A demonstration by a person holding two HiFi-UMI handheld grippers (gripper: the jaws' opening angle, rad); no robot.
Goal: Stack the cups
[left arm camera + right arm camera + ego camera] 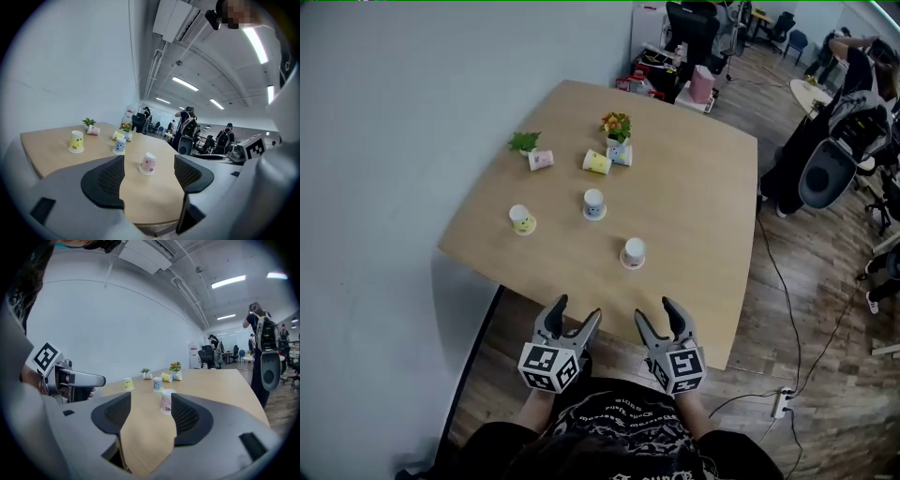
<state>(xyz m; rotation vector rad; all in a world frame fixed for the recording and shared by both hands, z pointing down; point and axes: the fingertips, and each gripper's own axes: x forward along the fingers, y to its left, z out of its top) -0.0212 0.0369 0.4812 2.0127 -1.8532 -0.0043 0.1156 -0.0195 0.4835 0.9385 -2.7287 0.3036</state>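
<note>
Left claw (578, 307) apart, empty | right claw (654, 309) apart, empty | only head view shows floor power strip (781, 401)

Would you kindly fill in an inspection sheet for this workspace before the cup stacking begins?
Surface: wooden table.
Job's things: upside down and apart, pink cup, blue cup, yellow cup; on their sides, lying pink cup, lying yellow cup; bluish cup under the flowers, pose unclear.
Clutter: green plant, flowers.
Grippers: left tool and right tool open, empty, at the near edge.
Cables: cable on the floor to a power strip.
Surroundings: white wall, chair, person beyond.
</note>
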